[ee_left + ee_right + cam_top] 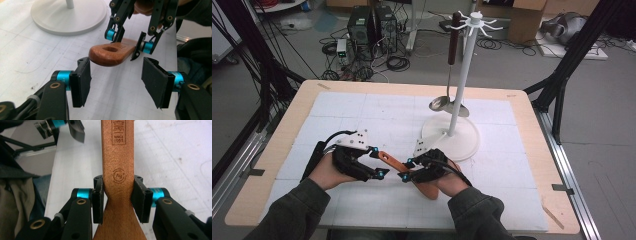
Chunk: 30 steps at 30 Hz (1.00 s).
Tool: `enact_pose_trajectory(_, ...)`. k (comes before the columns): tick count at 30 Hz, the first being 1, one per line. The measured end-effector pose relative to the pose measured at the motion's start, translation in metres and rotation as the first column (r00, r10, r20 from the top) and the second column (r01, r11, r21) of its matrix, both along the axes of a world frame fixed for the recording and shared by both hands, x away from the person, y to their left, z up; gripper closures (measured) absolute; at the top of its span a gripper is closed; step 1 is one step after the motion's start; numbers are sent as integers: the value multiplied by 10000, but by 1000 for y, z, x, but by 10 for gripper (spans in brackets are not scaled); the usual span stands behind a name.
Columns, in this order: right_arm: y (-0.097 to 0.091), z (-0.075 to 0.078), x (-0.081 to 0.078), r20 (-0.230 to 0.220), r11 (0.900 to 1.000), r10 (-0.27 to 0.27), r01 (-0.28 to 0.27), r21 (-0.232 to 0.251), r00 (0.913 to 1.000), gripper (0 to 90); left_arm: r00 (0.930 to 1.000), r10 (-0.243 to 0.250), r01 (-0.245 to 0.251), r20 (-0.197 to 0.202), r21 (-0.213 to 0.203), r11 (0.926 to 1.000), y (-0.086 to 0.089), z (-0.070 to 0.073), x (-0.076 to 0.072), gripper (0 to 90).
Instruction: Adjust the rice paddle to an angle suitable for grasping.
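Observation:
A wooden spatula (390, 159) is held above the white mat, its handle pointing left. My right gripper (407, 169) is shut on the spatula's neck (118, 157), with both pads (98, 202) pressed against the narrow part just above the blade. The handle's end, which has a hanging hole (110, 53), reaches toward my left gripper (116, 80). That gripper is open. Its pads (83, 82) stand apart on either side just short of the handle end and do not press on it. My right gripper (128, 41) is seen clamping the handle farther back.
A white hook stand (464, 65) rises from a round base (452, 142) just beyond my right hand. A metal ladle (453, 45) with a dark handle hangs from it. The mat lies on a wooden table (287, 125). Cables and boxes lie on the floor behind.

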State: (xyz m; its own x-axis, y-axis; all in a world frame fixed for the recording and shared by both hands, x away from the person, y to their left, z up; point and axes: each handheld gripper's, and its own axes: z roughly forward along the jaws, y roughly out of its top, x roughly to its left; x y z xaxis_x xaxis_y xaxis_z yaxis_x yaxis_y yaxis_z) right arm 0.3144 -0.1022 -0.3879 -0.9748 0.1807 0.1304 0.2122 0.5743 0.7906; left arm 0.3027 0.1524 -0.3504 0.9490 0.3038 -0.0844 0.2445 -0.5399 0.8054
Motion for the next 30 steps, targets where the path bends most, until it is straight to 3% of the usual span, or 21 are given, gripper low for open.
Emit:
enact_pose_trajectory(6, 8, 2, -2, 52, 9998, -182, 182, 128, 9998, 653, 9999, 136, -138, -60, -390, 9991, 3, 3, 2, 483)
enact_pose_trajectory(21, 17, 3, -6, 340, 9976, -527, 510, 467, 9980, 648, 9997, 120, -132, -201, -619, 9980, 6, 5, 5, 573)
enact_pose_trajectory(30, 14, 4, -5, -5, 9956, -555, 554, 761, 9985, 621, 9999, 49, -57, -114, -644, 9979, 7, 5, 4, 655)
